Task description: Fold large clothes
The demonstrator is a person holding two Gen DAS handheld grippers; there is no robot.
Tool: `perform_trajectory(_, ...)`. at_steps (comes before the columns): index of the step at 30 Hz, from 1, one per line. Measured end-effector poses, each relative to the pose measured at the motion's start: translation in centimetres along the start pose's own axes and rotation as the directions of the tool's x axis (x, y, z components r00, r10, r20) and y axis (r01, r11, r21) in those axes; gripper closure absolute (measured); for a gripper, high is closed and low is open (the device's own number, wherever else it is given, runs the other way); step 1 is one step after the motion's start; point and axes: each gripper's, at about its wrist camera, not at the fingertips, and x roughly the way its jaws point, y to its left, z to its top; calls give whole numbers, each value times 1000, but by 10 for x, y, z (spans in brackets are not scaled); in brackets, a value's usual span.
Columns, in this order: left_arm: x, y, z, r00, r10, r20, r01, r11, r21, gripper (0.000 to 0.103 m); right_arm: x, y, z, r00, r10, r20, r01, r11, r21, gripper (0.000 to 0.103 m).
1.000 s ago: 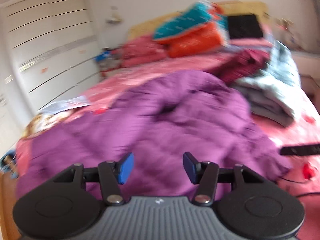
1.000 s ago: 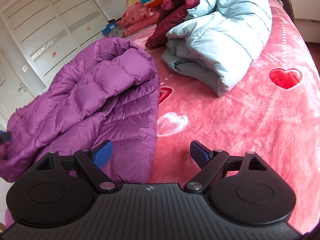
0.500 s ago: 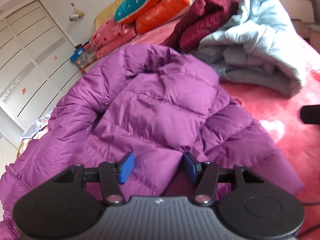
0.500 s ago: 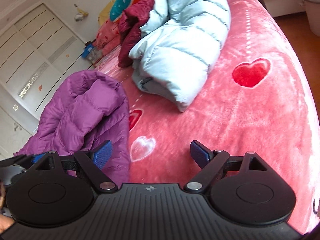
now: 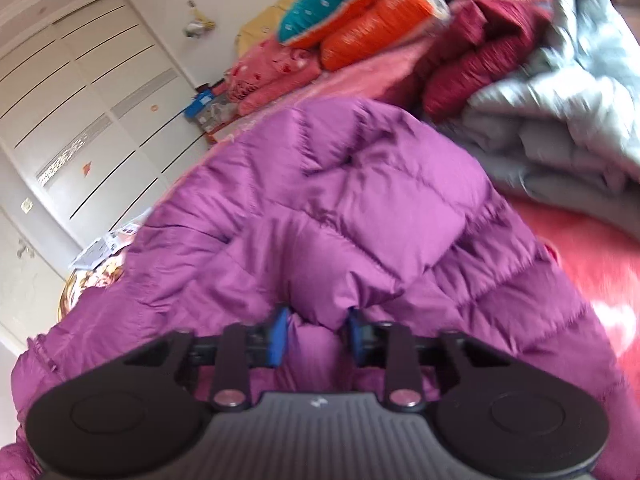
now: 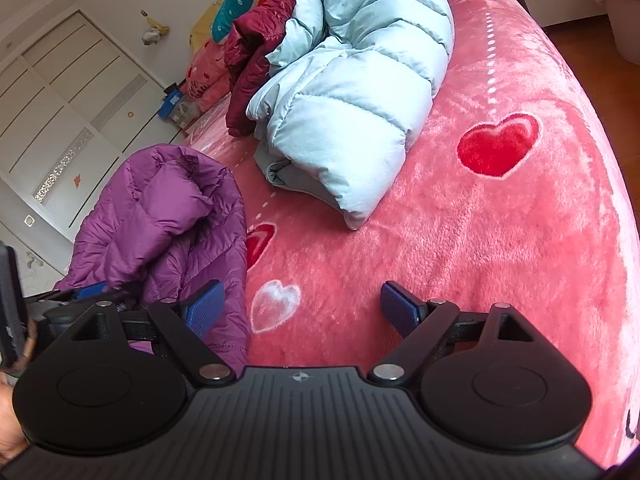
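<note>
At ten o'clock we see a white wardrobe (image 5: 76, 128) with dark horizontal lines. At twelve o'clock, teal and orange pillows (image 5: 360, 12) rest on a pink patterned pillow (image 5: 276, 72). Beneath everything lies a pink blanket (image 6: 460, 248) with a red heart (image 6: 498, 144) and a white heart outline (image 6: 276, 304).

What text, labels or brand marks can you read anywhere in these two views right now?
No readable words or numbers in either view.
Left gripper body: small pale emblem, no letters.
Right gripper body: small round emblem, no letters.
Papers by the wardrobe: print blurred, unreadable.
Blue box past the bed: too small to read.
Pink blanket: dark mark at the right edge, cut off, unreadable.
</note>
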Motion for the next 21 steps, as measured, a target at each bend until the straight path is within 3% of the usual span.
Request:
perform_trajectory(5,-22,56,-1,997,68,38,-64,992,-113,92,3,0,1,1000,-3,-3,2,1000,-18,0)
perform_trajectory(11,-36,152,-24,975,220,-8,-217,950,-226,93,8,8,-2,1000,-8,-8,7,997,-71,0)
perform_trajectory(16,-21,226,-59,922,365,-132,-388,878,-281,93,13,12,-5,1000,-22,-11,21,994,-111,0)
perform_trajectory(21,16,261,-102,863,425,-273,-492,831,-259,93,20,19,-11,999,-41,-4,40,985,-167,0)
